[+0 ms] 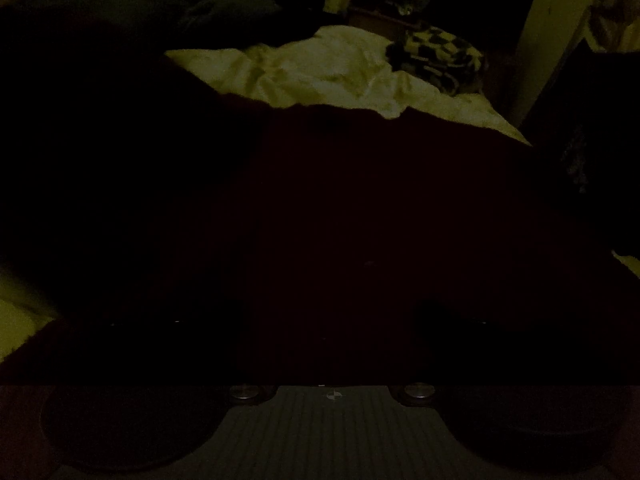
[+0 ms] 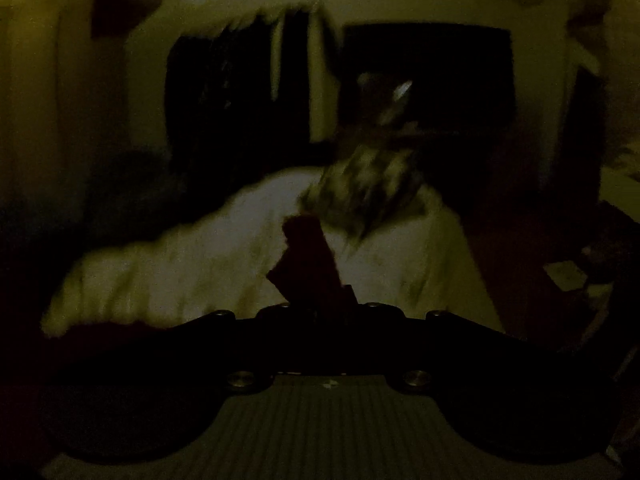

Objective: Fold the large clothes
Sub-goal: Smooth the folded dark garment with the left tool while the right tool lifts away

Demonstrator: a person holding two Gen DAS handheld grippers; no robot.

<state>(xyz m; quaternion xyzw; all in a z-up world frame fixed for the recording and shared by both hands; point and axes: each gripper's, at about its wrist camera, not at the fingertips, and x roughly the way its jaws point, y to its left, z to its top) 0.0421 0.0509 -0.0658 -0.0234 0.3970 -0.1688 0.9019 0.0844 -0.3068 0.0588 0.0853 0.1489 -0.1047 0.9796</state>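
We see very little in this dim light. In the left wrist view one large dark red garment (image 1: 340, 220) lies spread flat over a bed, its soft cloth nearly smooth, its far edge wavy against a pale, rumpled sheet (image 1: 320, 68). Beyond it sits one checkered bundle (image 1: 440, 60), dark and light squares on soft fabric. The left tongs (image 1: 328, 320) are lost in the dark above the garment; we cannot tell how far they stand apart or whether they hold anything.

The right wrist view is blurred. The right tongs (image 2: 320, 300) appear pressed together on a small, narrow tuft of the same dark red garment (image 2: 308, 256), which stands up from between them in a crumpled, pointed shape. Behind it we make out the pale sheet (image 2: 180, 272), wrinkled in soft ridges, and the checkered bundle (image 2: 368, 184). A ribbed grey plate (image 2: 320, 420) with two round metal screws shows at the bottom.
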